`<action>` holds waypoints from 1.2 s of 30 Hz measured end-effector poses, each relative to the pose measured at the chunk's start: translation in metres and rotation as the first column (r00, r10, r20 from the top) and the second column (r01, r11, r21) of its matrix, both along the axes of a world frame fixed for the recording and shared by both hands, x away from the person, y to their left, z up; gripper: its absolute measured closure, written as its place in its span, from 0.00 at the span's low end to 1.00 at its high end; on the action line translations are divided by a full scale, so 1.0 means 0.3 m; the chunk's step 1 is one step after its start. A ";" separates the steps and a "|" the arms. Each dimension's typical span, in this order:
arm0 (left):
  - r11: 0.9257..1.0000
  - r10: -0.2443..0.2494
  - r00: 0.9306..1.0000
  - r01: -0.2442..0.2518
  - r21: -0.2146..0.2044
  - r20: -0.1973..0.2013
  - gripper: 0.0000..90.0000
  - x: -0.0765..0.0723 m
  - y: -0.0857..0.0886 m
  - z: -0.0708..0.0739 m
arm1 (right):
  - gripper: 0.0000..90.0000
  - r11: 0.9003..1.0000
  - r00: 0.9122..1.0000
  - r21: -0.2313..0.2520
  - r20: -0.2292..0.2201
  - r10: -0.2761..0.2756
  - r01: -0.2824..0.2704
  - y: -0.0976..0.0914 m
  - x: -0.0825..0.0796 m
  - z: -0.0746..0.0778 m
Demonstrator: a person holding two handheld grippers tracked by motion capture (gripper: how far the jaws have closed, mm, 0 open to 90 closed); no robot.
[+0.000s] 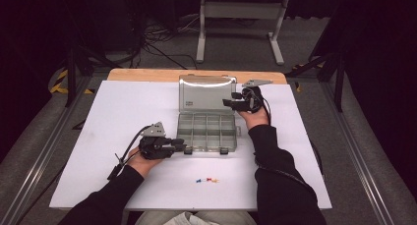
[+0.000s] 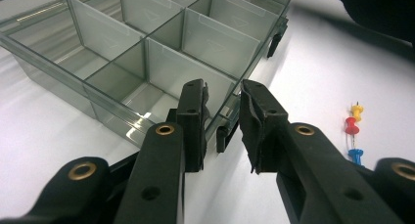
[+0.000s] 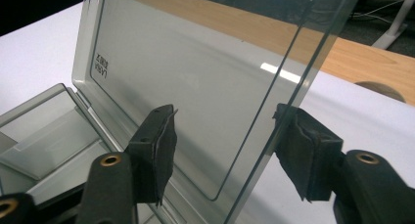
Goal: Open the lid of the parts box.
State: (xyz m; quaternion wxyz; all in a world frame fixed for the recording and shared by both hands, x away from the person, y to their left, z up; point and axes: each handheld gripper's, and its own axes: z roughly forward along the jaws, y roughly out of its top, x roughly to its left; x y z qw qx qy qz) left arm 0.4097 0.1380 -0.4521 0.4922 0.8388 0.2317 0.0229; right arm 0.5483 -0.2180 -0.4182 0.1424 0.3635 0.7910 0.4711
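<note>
Nearest the person, three pushpins [image 1: 207, 180] lay loose on the white desk [image 1: 123, 117], none yet in the organizer box [image 1: 206, 131] just beyond them. The left tongs [image 2: 222, 104] were clamped on the box's front corner, steadying it. Farther back, the lid [image 3: 195, 87] stood upright, so the opening looked done. The right tongs [image 3: 222, 136] straddled its edge, parted and clear of it. Loading the pins seemingly remained.

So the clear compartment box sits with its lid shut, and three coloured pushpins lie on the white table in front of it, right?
Not quite: the lid stands open, upright behind the compartment box, as the high view shows. The rest holds: three pushpins, blue, red and yellow, lie on the white table in front of it.
</note>
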 end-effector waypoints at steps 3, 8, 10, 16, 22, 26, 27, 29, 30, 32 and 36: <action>1.000 0.000 1.000 0.000 0.001 0.001 0.80 0.000 0.000 0.000 | 0.42 1.000 1.000 -0.001 -0.010 0.000 0.000 0.001 0.005 -0.010; 1.000 0.000 1.000 0.000 0.000 -0.001 0.80 0.001 0.000 0.000 | 0.33 1.000 0.999 0.007 -0.039 -0.001 0.002 0.008 0.012 -0.030; 1.000 0.001 1.000 -0.001 0.001 0.000 0.80 0.001 0.000 0.000 | 0.31 1.000 0.999 0.001 -0.046 -0.002 0.002 0.013 0.015 -0.036; 1.000 0.001 1.000 -0.001 0.000 -0.002 0.80 0.001 0.000 0.000 | 0.26 1.000 0.997 0.017 -0.074 -0.006 0.007 0.018 0.024 -0.050; 1.000 0.002 1.000 -0.002 0.003 0.000 0.80 0.001 0.000 0.000 | 0.21 1.000 0.995 0.026 -0.101 -0.005 0.008 0.022 0.030 -0.061; 1.000 0.002 1.000 -0.002 0.003 0.000 0.79 0.001 0.000 0.000 | 0.18 1.000 0.994 0.023 -0.114 -0.002 0.005 0.026 0.034 -0.068; 1.000 0.002 1.000 -0.002 0.002 -0.001 0.79 0.000 0.000 0.000 | 0.18 1.000 0.993 0.025 -0.115 -0.002 0.004 0.026 0.035 -0.070; 1.000 0.003 1.000 -0.003 0.001 -0.002 0.79 0.000 0.000 0.000 | 0.17 1.000 0.993 0.023 -0.119 0.000 0.003 0.026 0.038 -0.074; 1.000 0.003 1.000 -0.003 0.001 -0.003 0.79 0.000 0.000 0.000 | 0.16 1.000 0.992 0.025 -0.128 -0.001 0.004 0.026 0.039 -0.076; 1.000 0.003 1.000 -0.003 0.002 -0.003 0.79 0.000 0.000 0.000 | 0.15 1.000 0.991 0.024 -0.130 -0.005 0.009 0.026 0.040 -0.079; 1.000 0.002 1.000 -0.002 -0.001 -0.003 0.79 0.000 -0.001 0.000 | 0.14 1.000 0.991 0.016 -0.133 -0.009 0.011 0.023 0.041 -0.085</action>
